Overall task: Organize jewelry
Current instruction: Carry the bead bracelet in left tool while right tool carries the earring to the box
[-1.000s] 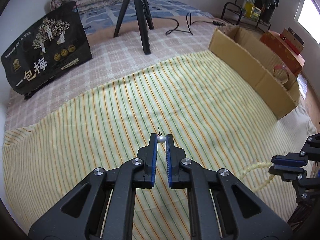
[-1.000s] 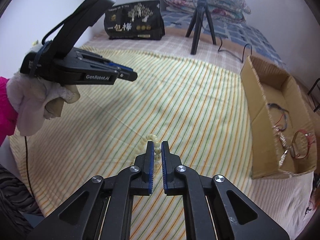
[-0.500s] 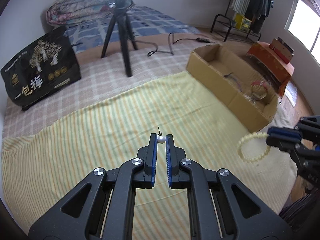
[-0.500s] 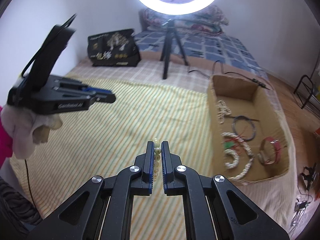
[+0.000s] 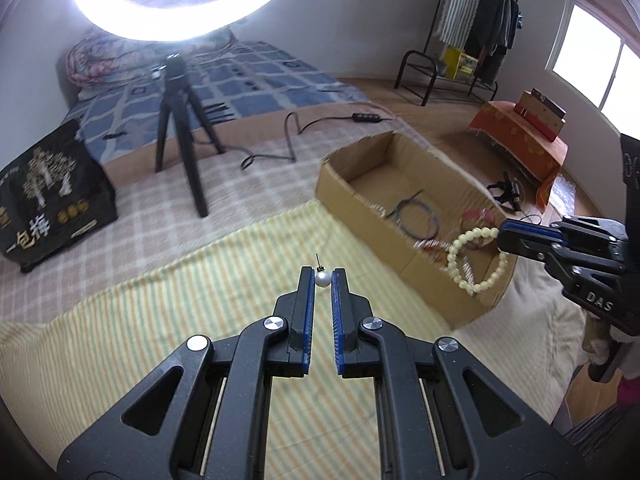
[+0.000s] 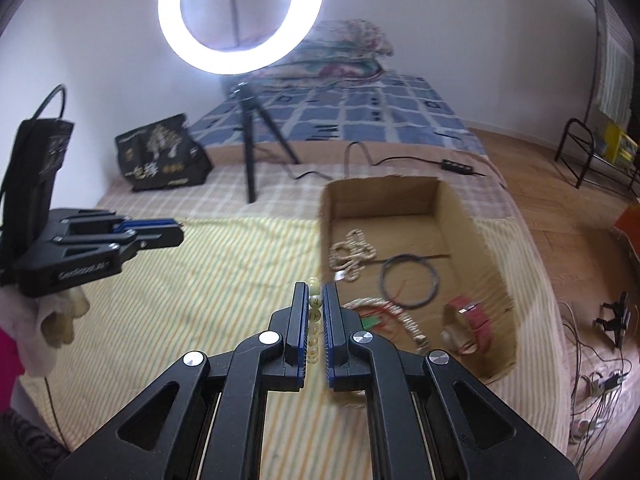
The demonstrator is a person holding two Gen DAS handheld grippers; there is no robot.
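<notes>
My left gripper is shut on a small pearl earring with a thin post, held above the striped cloth. My right gripper is shut on a cream bead bracelet; in the left wrist view the bracelet hangs from the right gripper over the near end of the cardboard box. The box holds a pale bead strand, a dark cord loop and a red band. The left gripper shows at left in the right wrist view.
A ring light on a black tripod stands behind the cloth with its cable. A black printed bag sits at the far left. Floor, a clothes rack and an orange-covered stand lie right of the bed.
Both grippers have risen from the cloth and swung towards the box. The right gripper has lifted the bead bracelet off the cloth and carried it over the box's near end.
</notes>
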